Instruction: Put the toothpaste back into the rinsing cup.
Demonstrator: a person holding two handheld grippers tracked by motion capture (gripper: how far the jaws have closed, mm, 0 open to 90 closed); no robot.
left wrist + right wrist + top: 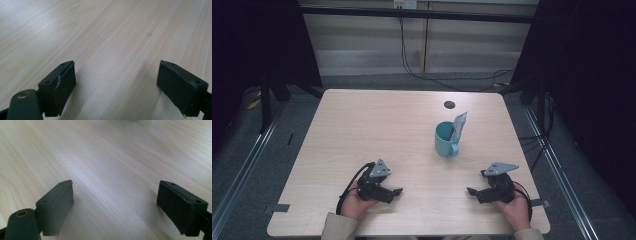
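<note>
At the lower edge of the high view, the left gripper (pixel 398 191) and the right gripper (pixel 470 190) both rest low over the worktop (pixel 362 125), each held in a hand and pointing inward toward the other. Both have their jaws spread wide with nothing between them; the left gripper view and the right gripper view each show two black pads apart over bare wood grain. The nearest things are the teal mug (pixel 446 140) and the packet (pixel 459 126) standing in it, right of centre in the frame and a little above the right gripper, well apart from both grippers. The packet leans against the mug's far rim and sticks up above it, its lower part hidden inside. The mug stands upright with its handle turned toward the person. A small dark hole (pixel 449 104) marks the worktop farther back. Judging by this layout, either the packet is already placed in the mug and the hands are at rest, or the work on the mug is not yet begun; the pictures cannot settle which. Neither gripper touches anything but the worktop.
</note>
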